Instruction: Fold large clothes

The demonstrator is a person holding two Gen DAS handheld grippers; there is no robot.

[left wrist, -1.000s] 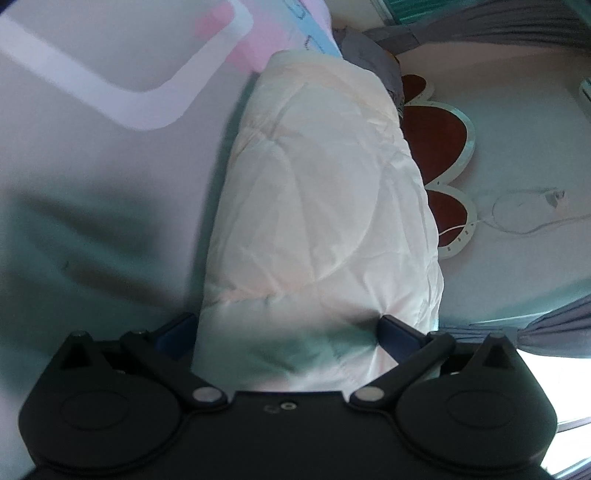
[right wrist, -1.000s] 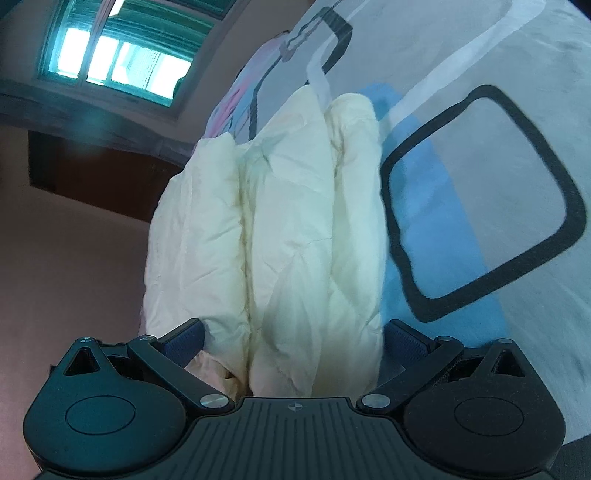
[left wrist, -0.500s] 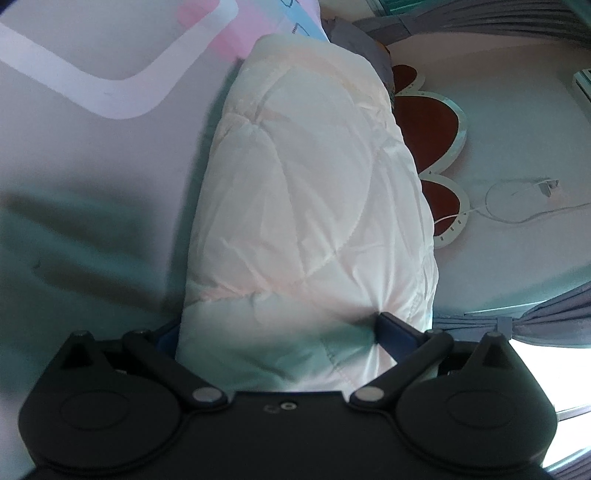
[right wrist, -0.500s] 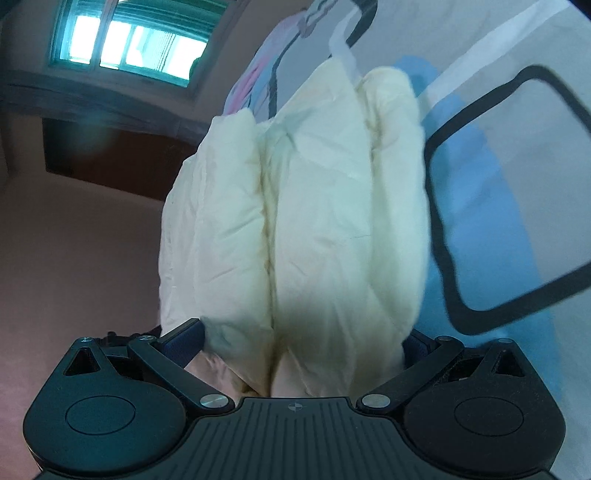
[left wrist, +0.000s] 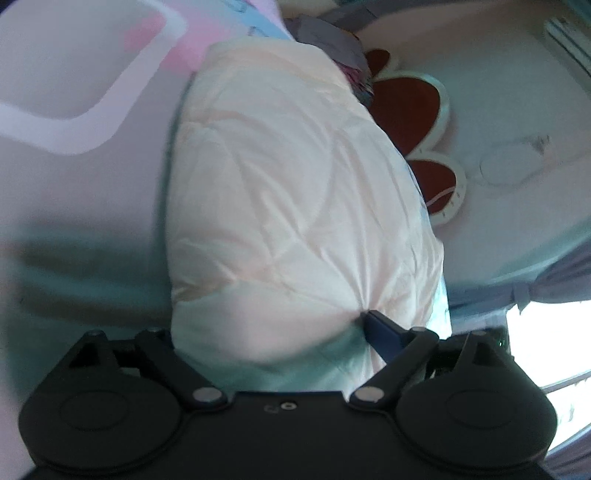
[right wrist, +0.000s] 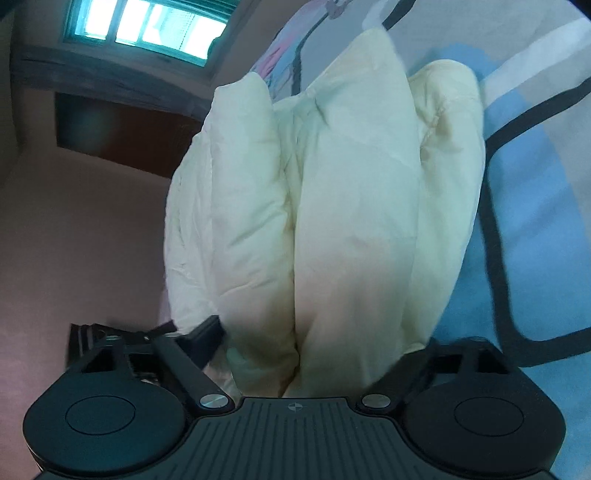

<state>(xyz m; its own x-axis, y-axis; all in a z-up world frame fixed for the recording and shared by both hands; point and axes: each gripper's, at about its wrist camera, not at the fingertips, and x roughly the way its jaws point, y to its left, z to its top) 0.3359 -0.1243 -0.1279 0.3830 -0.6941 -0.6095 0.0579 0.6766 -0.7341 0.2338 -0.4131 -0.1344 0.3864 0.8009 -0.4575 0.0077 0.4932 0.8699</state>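
Observation:
A folded white quilt [left wrist: 295, 192] lies as a long puffy bundle on the patterned bedsheet [left wrist: 74, 184]. My left gripper [left wrist: 271, 325] straddles its near end, and its jaws are closing. The blue right finger [left wrist: 380, 332] dents the fabric, while the left one is hidden under the bulge. In the right wrist view the same quilt [right wrist: 351, 206] shows three thick folded layers. My right gripper [right wrist: 317, 332] is closing on that end. Its left finger [right wrist: 207, 332] presses into the outer layer, and the right finger is covered by cloth.
A red petal-shaped headboard with a white rim [left wrist: 406, 107] stands behind the bed, with a white cable [left wrist: 509, 170] on the wall. A grey curtain [left wrist: 554, 280] hangs right. The right wrist view shows a window [right wrist: 147, 26], a dark wooden panel [right wrist: 122, 129] and the blue-and-black sheet [right wrist: 535, 221].
Both grippers' fingers have drawn inward onto the quilt's ends, and the fabric now bulges over them. The quilt fills more of each view, and the left view has rolled slightly.

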